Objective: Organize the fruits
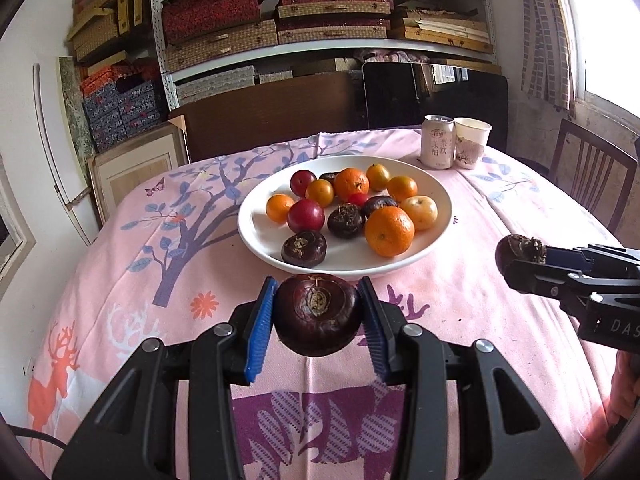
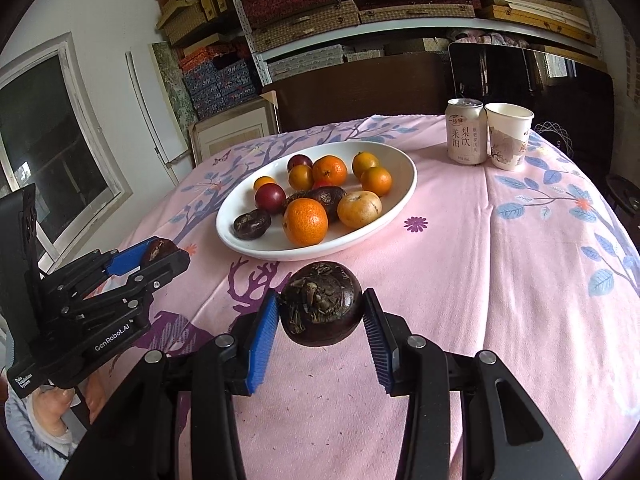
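Both pinching: left gripper (image 1: 318, 316) clamped on a dark water chestnut (image 1: 318, 314), right gripper (image 2: 320, 312) clamped on a second, rootier water chestnut (image 2: 320, 304), blue pads pressed against the sides of each. Held clear above the pink tablecloth (image 2: 500, 260), just short of the white plate's (image 1: 260, 236) near rim. Straight ahead and farther off from both tongs lies the plate, loaded with oranges, red plums and more dark chestnuts; bare white patch at its near-left. No long axis to mind, each fruit squat and round, flat faces up toward the cameras. Left tongs nearer the near-left gap, right tongs nearer the near-right rim beside the big orange (image 2: 305, 222). Probably a short forward carry, then release. Can (image 2: 466, 130) and paper cup (image 2: 509, 136) well apart, far right.
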`<state>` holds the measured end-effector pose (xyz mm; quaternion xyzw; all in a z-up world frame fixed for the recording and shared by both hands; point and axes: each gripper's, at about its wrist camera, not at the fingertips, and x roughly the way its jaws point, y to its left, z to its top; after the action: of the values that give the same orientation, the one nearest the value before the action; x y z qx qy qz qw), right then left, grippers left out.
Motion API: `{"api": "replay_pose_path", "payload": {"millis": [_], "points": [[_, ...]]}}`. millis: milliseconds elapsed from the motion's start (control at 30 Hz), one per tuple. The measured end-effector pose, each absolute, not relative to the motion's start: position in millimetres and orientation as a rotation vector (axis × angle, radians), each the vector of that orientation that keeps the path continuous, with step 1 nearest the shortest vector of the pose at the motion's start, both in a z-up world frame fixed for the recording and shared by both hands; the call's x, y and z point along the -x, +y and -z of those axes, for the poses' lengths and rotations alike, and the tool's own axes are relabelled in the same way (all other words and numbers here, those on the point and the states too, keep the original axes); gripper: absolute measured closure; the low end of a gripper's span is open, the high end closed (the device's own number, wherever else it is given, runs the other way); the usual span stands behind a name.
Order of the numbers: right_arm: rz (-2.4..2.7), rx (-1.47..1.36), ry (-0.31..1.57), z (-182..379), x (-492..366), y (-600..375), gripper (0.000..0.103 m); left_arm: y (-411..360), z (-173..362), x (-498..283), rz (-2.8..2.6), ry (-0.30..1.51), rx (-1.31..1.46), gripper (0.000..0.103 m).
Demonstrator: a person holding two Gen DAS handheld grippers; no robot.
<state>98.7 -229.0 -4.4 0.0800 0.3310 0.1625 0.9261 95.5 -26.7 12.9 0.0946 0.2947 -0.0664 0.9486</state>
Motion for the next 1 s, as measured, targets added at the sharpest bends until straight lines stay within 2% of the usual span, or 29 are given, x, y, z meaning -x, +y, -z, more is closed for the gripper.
{"api": "replay_pose_path", "payload": {"millis": [233, 467, 533, 567, 633, 733, 767, 833, 900, 1000], "points": [[-0.337, -0.186, 0.679, -5.2, -117.7, -225.5, 0.060, -28.6, -19.4, -114.7, 0.137, 0.606, -0.196, 0.063], [-0.290, -0.155, 0.645, -20.9, -180.9, -198.5, 0.060, -33.3, -22.5, -181.4, 0.145, 0.659, -0.133, 0.062], [-0.285, -0.152, 0.646, -15.1, -198.2, -193.5, 0.058, -31.9, -16.8, -198.6, 0.128, 0.674, -0.115, 0.047], [-0.272, -0.162, 0.640, -11.9, -202.0, -194.7, 0.056, -30.1, -13.5, -204.4, 0.111, 0.680, -0.107, 0.045], [-0.269, -0.195, 0.618, -8.0, -199.6, -200.4, 0.040, -25.3, -6.4, -210.1, 0.117, 0.699, -0.077, 0.031], [-0.271, -0.206, 0.612, -10.9, -192.1, -207.6, 0.038, -19.3, -0.7, -206.0, 0.102, 0.694, -0.057, 0.016], [-0.264, -0.213, 0.607, -12.2, -188.8, -210.0, 0.036, -18.7, 0.0, -203.7, 0.099, 0.693, -0.060, 0.015], [-0.248, -0.212, 0.614, -12.9, -183.0, -211.7, 0.020, -17.9, -1.0, -197.7, 0.101, 0.693, -0.067, 0.007], [-0.209, -0.178, 0.621, -12.9, -175.8, -210.4, 0.009, -17.2, -2.5, -189.3, 0.097, 0.685, -0.075, 0.005], [-0.167, -0.127, 0.638, -12.9, -163.3, -208.4, 0.004, -16.4, -6.6, -175.4, 0.086, 0.676, -0.089, 0.005]]}}
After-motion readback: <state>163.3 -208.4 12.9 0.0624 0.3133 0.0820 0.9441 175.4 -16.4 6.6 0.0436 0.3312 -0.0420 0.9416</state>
